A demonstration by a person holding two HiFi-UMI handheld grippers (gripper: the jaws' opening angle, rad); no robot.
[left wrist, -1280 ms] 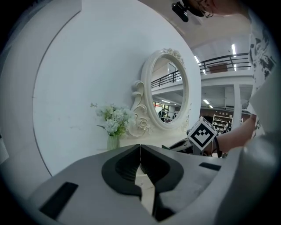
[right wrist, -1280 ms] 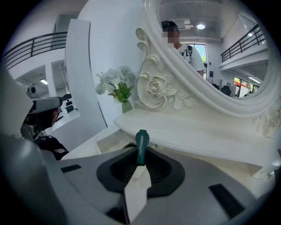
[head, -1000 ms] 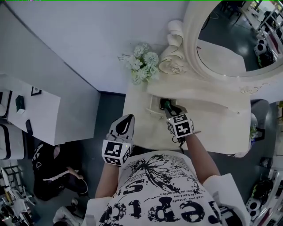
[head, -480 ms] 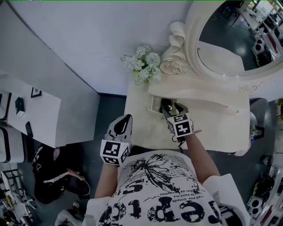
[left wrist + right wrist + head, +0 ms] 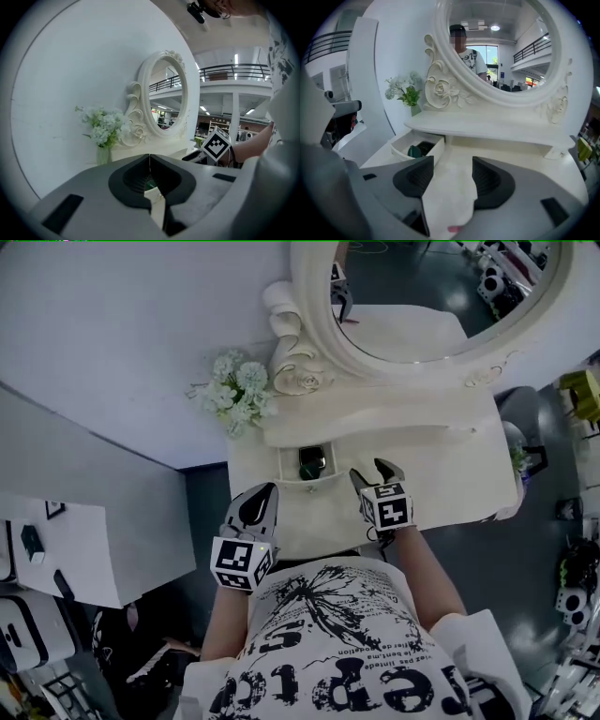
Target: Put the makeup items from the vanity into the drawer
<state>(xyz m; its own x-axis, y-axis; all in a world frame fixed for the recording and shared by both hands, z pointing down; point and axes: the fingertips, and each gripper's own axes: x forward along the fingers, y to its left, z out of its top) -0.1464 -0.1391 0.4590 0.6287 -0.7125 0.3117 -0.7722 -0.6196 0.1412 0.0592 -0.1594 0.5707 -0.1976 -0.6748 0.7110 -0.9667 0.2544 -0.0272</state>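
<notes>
At the front edge of the vanity [image 5: 441, 479], both grippers sit side by side, with the open drawer [image 5: 286, 470] just beyond and between them. Left gripper [image 5: 266, 493]: jaws closed flush together, nothing held. Its tips lie over the tabletop near the left edge, and its marker cube sits at the front edge. Right gripper [image 5: 373, 472]: jaws have just been opening and now stand well apart, with only bare tabletop between them. This gripper tilts downward and sits to the right of the drawer, not touching it. The drawer is pulled out from under the raised shelf [image 5: 394, 432], at the left part of the vanity. Inside it lie the makeup items, a green item [image 5: 414, 151] and a dark item [image 5: 425, 147], side by side below the drawer's rim. The tabletop from the drawer's right wall to the vanity's right edge is bare and gives free room for travel. Above the drawer's rear part, clearance is limited by the shelf's front edge. Behind the shelf stands the oval mirror [image 5: 422, 296] in a carved frame. A vase of flowers [image 5: 234, 390] stands at the left rear corner against the wall [image 5: 112, 334], well apart from both grippers.
</notes>
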